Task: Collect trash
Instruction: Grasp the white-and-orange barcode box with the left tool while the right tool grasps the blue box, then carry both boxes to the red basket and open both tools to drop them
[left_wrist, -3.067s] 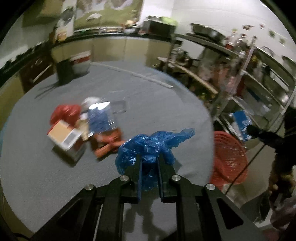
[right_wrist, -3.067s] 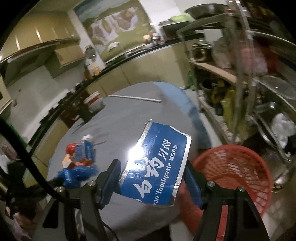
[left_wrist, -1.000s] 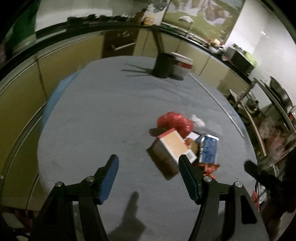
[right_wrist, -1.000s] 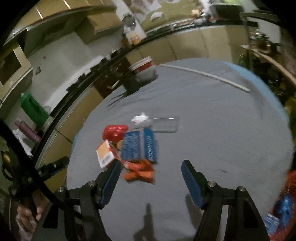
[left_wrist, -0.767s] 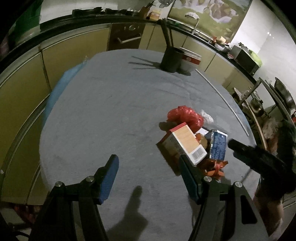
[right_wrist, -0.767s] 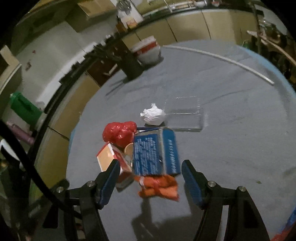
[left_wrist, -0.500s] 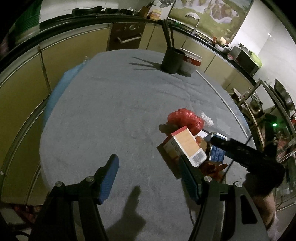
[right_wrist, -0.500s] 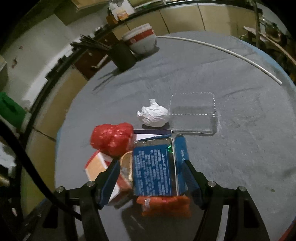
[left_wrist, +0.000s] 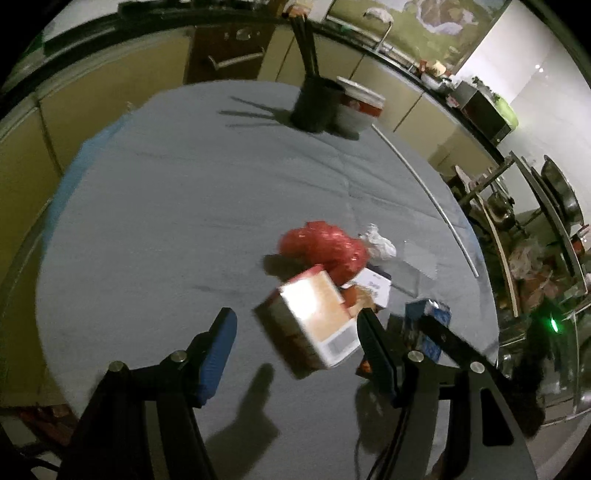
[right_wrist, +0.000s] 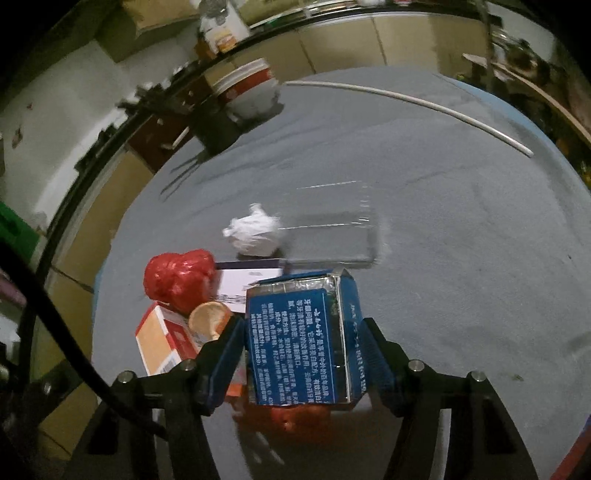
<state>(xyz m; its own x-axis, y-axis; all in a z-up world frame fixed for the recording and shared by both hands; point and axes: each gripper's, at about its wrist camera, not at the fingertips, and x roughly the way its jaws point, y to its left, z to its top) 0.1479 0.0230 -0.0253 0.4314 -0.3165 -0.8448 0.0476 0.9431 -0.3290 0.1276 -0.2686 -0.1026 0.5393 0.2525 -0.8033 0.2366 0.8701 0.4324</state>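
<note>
Straddling the blue carton (right_wrist: 306, 343), right gripper (right_wrist: 301, 354) closing, pads not clearly pressing — left gripper (left_wrist: 295, 347) wide, bare cloth (left_wrist: 166, 221) leftward.

The blue box (right_wrist: 299, 343) carries a panel of white Chinese print, too small and blurred to read. The orange box (left_wrist: 314, 325) shows a barcode label, its digits illegible.

blue toothpaste box (right_wrist: 299, 343) upright on grey worktop (right_wrist: 461, 229), orange wrapper (right_wrist: 295, 417) under it, orange-white carton (left_wrist: 314, 325) tilted beside, red bag (right_wrist: 177, 277), white paper wad (right_wrist: 255, 232), clear tray (right_wrist: 332, 236) behind
</note>
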